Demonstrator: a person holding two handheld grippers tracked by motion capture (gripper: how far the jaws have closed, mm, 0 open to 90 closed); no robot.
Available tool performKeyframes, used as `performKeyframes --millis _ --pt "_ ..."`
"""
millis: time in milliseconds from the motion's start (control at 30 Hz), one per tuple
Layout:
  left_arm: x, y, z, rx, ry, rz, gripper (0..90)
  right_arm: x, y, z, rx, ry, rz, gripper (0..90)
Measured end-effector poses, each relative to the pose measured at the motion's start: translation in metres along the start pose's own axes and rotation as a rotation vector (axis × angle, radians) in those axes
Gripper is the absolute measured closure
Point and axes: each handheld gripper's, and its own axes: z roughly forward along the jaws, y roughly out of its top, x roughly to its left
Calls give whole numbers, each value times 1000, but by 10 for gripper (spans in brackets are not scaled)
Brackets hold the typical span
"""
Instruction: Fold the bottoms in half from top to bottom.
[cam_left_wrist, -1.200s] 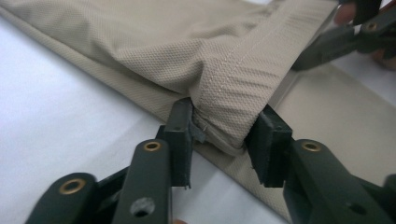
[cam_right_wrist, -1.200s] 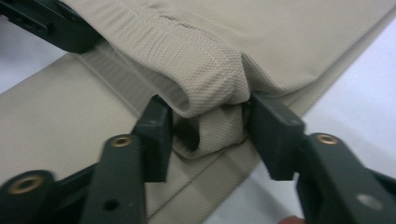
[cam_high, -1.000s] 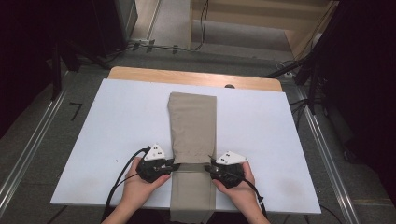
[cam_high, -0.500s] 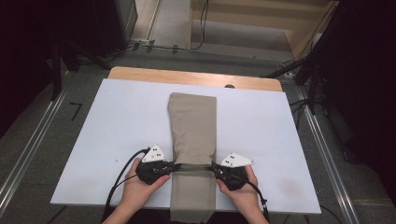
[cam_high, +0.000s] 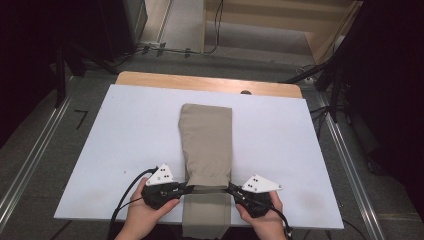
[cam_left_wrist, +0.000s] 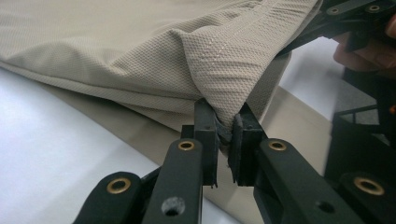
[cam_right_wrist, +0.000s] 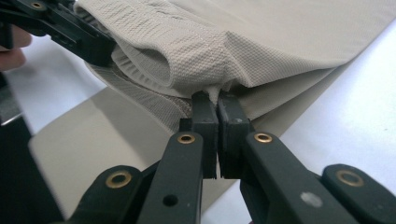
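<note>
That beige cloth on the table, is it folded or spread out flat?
Folded: the beige cloth lies as a narrow strip in stacked layers on the white board, its near edge pinched up.

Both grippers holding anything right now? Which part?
Yes. Left gripper and right gripper each pinch a side edge of the beige folded cloth, near its front.

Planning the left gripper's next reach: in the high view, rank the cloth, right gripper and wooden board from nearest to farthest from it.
1. Cloth: clamped in the left gripper.
2. Right gripper: across the cloth, near edge.
3. Wooden board: table's far edge.
</note>
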Motion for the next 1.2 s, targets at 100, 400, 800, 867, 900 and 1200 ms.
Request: performKeyframes --millis 100,400,800,867,900,1200 --pt "-5 -3 -3 -8 -23 -14 837 5 -4 -6 -6 10 -1 863" --pt "-27 -13 -12 17 -52 12 829 21 -16 -26 -10 35 5 863" --pt "-54 -26 -26 33 -104 19 828 44 -34 -52 -8 69 -1 863" --pt "-56 -30 -28 30 -132 22 807 47 -36 -56 -4 76 0 855" --pt "-57 -32 -29 24 -150 25 766 47 -38 -57 -7 78 7 816" --pt "-47 -29 -43 -73 -124 -14 169 42 -39 -85 -88 70 -6 125"
